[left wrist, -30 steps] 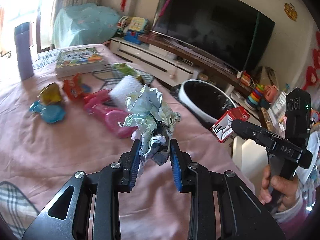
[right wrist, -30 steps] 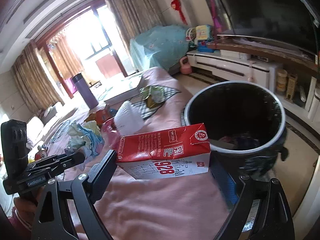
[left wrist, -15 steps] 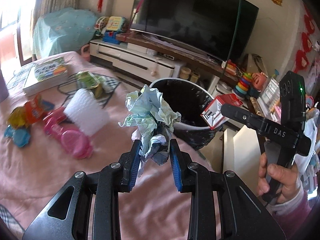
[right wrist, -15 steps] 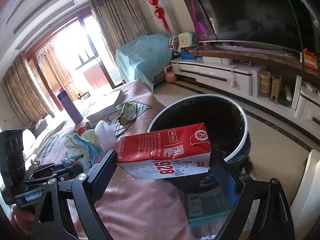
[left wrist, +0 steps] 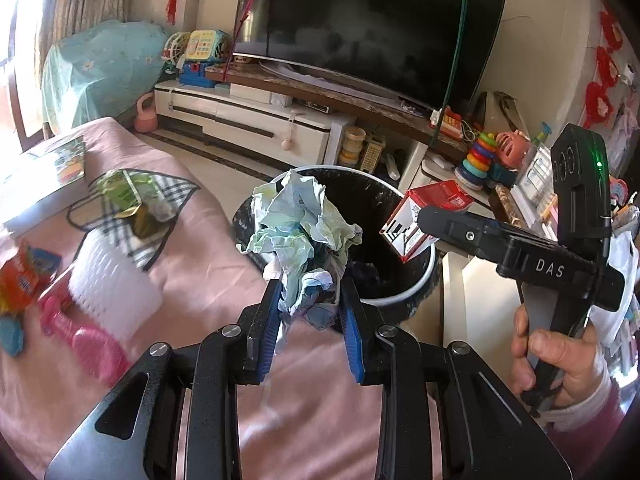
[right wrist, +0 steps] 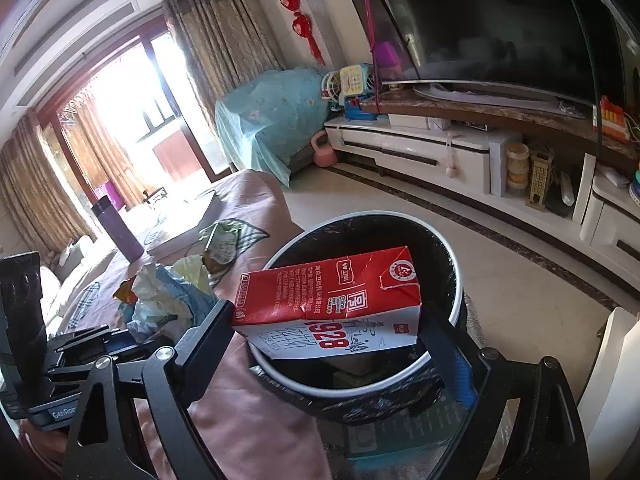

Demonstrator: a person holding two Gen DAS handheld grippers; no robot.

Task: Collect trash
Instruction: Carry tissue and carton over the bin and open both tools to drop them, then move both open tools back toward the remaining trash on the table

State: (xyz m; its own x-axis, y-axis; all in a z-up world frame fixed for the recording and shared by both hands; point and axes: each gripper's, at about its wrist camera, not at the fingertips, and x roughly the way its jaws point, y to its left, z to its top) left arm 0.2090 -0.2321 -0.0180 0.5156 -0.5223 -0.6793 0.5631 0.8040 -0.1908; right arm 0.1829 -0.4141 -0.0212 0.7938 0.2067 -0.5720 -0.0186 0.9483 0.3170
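Note:
My left gripper [left wrist: 310, 312] is shut on a crumpled wad of pale blue-green paper [left wrist: 300, 232] and holds it at the near rim of a black-lined trash bin [left wrist: 400, 298] beside the pink-covered table [left wrist: 200, 272]. My right gripper [right wrist: 328, 320] is shut on a red and white milk carton [right wrist: 328, 304] and holds it over the bin's opening [right wrist: 454, 280]. The carton also shows in the left wrist view [left wrist: 424, 216], above the bin's right side. The paper wad shows in the right wrist view [right wrist: 168, 292], left of the carton.
On the table lie a white brush with a pink handle [left wrist: 108, 292], a green wrapper [left wrist: 128, 196], an orange packet [left wrist: 24, 276], a book [left wrist: 48, 168] and a purple bottle [right wrist: 118, 232]. A TV stand [left wrist: 248, 120] and toys [left wrist: 480, 160] stand beyond the bin.
Both grippers have moved from over the table toward the bin. The carton is now over the bin's opening and the paper wad is at its near rim. Both grips are unchanged.

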